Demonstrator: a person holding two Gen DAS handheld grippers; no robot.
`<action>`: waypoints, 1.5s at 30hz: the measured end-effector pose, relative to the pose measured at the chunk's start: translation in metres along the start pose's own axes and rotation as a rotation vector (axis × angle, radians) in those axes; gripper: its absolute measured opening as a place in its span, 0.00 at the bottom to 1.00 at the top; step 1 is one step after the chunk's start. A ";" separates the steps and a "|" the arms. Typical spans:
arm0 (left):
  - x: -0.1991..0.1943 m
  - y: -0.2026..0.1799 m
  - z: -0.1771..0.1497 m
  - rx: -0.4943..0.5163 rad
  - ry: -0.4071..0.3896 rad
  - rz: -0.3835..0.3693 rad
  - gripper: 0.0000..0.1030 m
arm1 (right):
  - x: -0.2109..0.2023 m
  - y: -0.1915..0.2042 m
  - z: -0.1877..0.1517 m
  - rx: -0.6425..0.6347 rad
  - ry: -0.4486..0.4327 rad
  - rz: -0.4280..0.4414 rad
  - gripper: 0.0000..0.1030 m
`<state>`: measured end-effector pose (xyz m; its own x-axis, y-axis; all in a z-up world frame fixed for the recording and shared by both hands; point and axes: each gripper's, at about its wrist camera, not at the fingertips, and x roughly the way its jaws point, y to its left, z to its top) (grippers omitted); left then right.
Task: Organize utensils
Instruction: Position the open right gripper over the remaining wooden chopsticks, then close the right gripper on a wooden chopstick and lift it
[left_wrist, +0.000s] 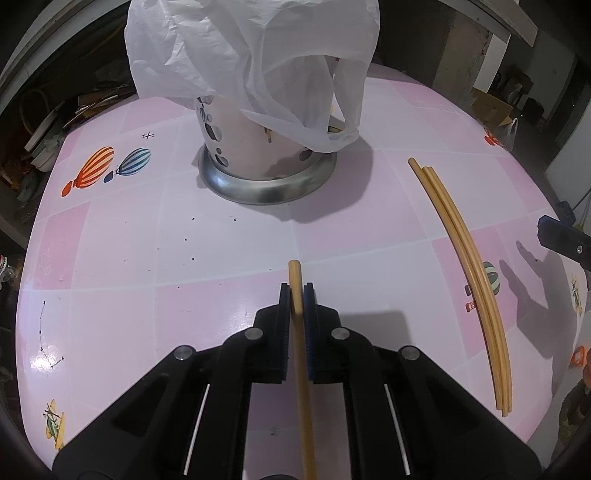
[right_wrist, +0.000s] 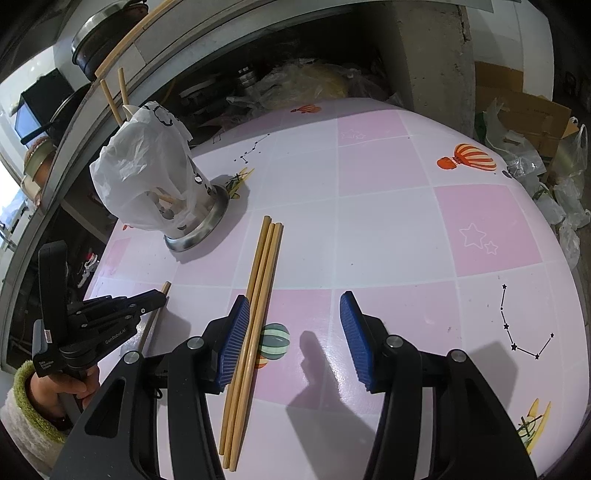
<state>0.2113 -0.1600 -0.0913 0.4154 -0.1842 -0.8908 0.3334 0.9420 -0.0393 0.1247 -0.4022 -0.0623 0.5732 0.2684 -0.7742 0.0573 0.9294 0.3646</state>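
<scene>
A single wooden chopstick (left_wrist: 295, 277) lies lengthwise between the pads of my left gripper (left_wrist: 296, 295), which is shut on it low over the pink table (left_wrist: 147, 258). The same gripper (right_wrist: 162, 295) and chopstick (right_wrist: 166, 286) show at the left of the right wrist view. Three more chopsticks (left_wrist: 465, 266) lie bundled to the right. In the right wrist view this bundle (right_wrist: 258, 295) runs along the inside of the left finger of my right gripper (right_wrist: 295, 314), which stands open above the table. The perforated metal utensil holder (left_wrist: 258, 162), draped in a white plastic bag (left_wrist: 251, 55), stands further back and holds chopsticks (right_wrist: 110, 96).
The table (right_wrist: 406, 221) has a pink checked cover with balloon prints. Beyond its far edge are shelves with clutter (right_wrist: 295, 85), cardboard boxes (right_wrist: 524, 107) and plastic bags (right_wrist: 561, 199). A person's hand in a fleecy sleeve (right_wrist: 33, 398) holds the left gripper.
</scene>
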 end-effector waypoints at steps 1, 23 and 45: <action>0.000 0.000 0.000 0.000 0.000 0.000 0.06 | 0.000 0.000 0.000 0.001 0.000 0.001 0.49; -0.001 -0.001 0.000 -0.003 -0.003 -0.004 0.06 | 0.000 0.001 0.000 0.000 0.002 0.004 0.49; -0.004 0.014 -0.003 -0.042 -0.019 -0.034 0.05 | 0.058 0.006 0.029 -0.066 0.091 0.018 0.36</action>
<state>0.2117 -0.1447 -0.0902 0.4206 -0.2209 -0.8799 0.3120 0.9460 -0.0883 0.1819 -0.3887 -0.0900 0.4972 0.3041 -0.8126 -0.0081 0.9381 0.3462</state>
